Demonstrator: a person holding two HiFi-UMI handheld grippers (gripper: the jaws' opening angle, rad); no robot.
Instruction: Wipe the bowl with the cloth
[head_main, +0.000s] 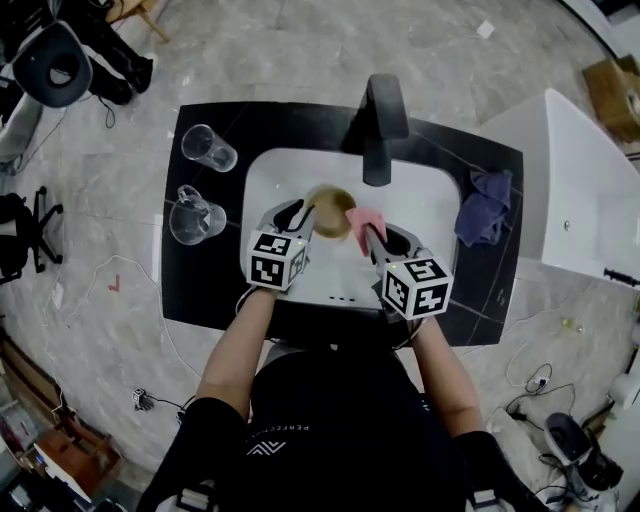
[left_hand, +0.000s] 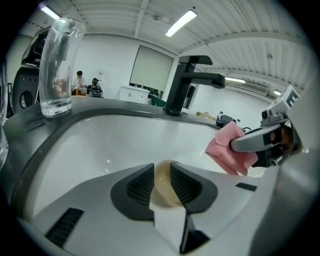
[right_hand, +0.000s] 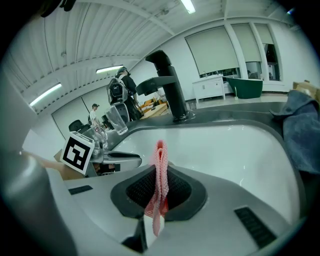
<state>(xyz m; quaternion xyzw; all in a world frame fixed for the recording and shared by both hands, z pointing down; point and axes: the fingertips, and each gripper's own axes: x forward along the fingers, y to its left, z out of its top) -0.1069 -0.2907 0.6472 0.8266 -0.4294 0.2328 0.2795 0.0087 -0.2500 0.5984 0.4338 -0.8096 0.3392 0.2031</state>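
Pink mesh cloth (right_hand: 160, 176), clamped in the right gripper (head_main: 371, 232), hangs beside the tan round bowl (head_main: 330, 214), rim-pinched by the left gripper (head_main: 301, 209) over the white sink (head_main: 430, 200) middle; wiping probably needs a steady counter-hold.

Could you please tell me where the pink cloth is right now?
In the head view, the pink cloth is pinched in the right gripper over the sink, just right of the bowl.

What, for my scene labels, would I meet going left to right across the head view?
From the left: clear glass tumbler → round tan bowl → pink mesh cloth → crumpled blue-grey cloth.
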